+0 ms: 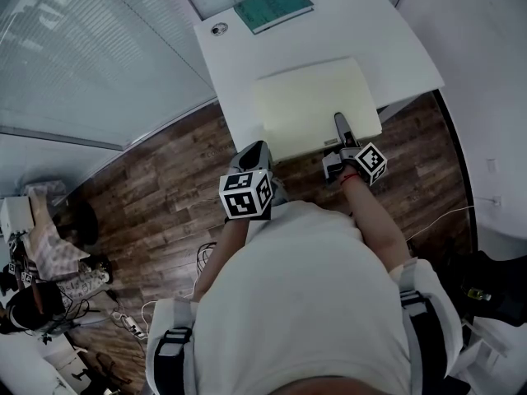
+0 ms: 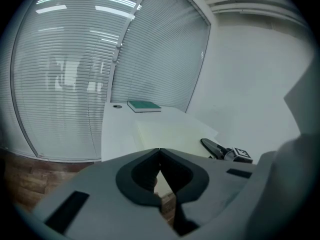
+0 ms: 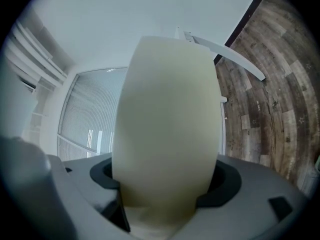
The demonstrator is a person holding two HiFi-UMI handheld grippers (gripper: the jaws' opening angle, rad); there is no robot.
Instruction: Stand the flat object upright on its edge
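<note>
While the cream board (image 1: pixel 309 105) lies flat on the white tabletop (image 1: pixel 354 23), its near edge is clamped by the right tongs (image 1: pixel 339 123).
The left tongs (image 2: pixel 159 151) are seen closed and empty, just off the tabletop's near edge; a green book (image 1: pixel 273 6) is seen at the far end.

The head view looks steeply down from above the person's shoulders onto the white table (image 1: pixel 354 23), whose near edge crosses mid-frame. The left gripper view rides the left gripper (image 1: pixel 254 151), low and just off the table's near edge. It faces along the tabletop to the green book (image 2: pixel 144 106) at the far end, which both views share. The right gripper view, at the table's near right edge, sits very close to the cream board (image 3: pixel 167 124) and is rolled sideways, with the wood floor (image 3: pixel 270 84) at its right.
</note>
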